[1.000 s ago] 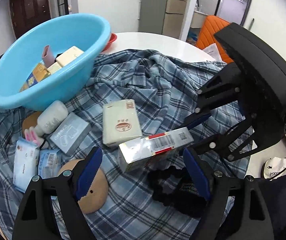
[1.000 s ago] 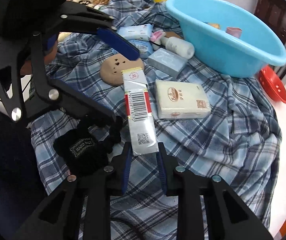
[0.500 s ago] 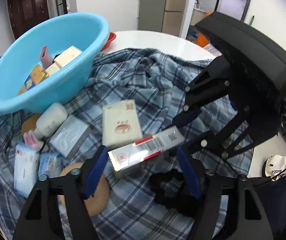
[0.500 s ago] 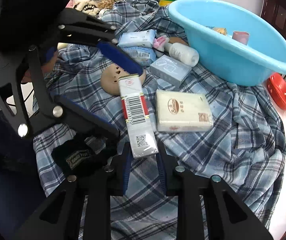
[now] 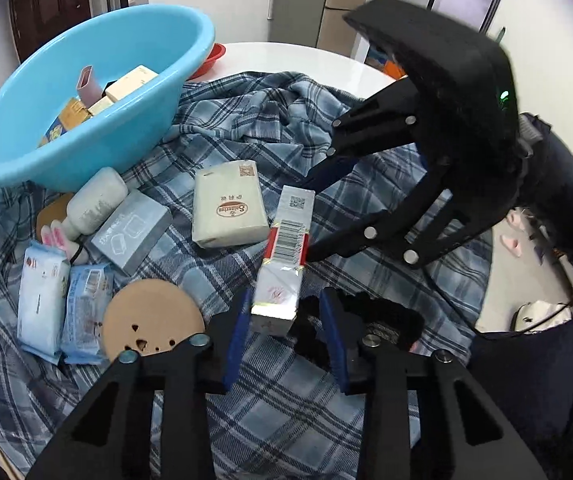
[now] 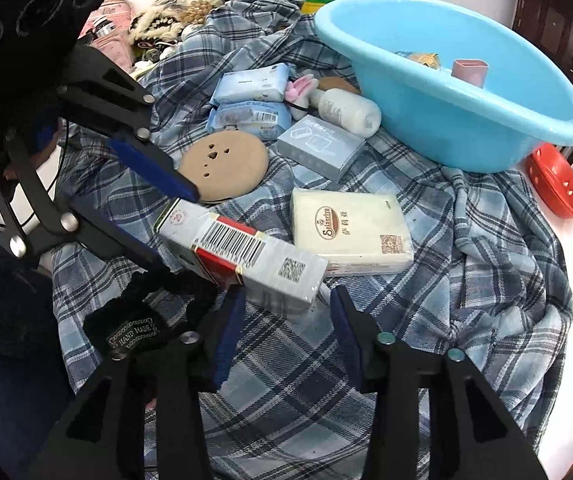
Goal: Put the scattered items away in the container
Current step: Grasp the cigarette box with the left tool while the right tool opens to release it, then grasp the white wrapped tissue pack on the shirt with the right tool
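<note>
Bracketed the long barcode carton, at lower centre over the plaid cloth and outside the blue basin, seemingly for a hand-over: right gripper splayed clear of one end, left gripper hugging the other, clench impossible to tell.

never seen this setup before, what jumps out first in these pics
A long silver and red carton lies on the plaid cloth between both open grippers: the left gripper at one end, the right gripper at the other. Behind it sits a big blue basin, partly filled with small items.
</note>
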Demonstrator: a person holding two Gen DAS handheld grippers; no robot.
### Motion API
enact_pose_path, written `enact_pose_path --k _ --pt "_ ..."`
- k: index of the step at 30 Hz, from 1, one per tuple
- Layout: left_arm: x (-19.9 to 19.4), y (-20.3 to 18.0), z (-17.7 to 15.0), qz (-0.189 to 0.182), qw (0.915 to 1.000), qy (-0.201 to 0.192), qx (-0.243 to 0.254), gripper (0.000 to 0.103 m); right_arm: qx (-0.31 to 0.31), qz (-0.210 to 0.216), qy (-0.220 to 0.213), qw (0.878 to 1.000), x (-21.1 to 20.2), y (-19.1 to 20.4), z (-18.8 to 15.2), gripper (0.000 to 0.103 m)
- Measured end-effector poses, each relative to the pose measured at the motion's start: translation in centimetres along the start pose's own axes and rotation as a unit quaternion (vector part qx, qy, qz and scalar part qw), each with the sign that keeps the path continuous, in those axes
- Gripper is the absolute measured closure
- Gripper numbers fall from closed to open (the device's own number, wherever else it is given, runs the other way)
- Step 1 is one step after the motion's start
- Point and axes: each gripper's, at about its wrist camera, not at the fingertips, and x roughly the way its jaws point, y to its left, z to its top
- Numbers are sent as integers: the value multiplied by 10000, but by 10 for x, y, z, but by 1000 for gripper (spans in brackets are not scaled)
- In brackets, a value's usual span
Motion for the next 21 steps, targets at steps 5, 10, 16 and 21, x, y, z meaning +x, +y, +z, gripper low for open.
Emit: enact_pose_path --k 5,10,16,21 --pt "11 -5 8 -27 9999 11 105 43 76 -178 -38 9998 -6 0 -5 49" --pt "21 -10 18 102 9997 -24 209 38 435 -474 -70 9979 -19 -13 -17 40" --pt "34 -4 25 -13 9999 48 109 75 869 -836 -145 9926 -43 -28 -36 40" --pt "31 -7 25 32 9999 -30 132 77 1132 -996 -328 9880 -62 -33 -45 40"
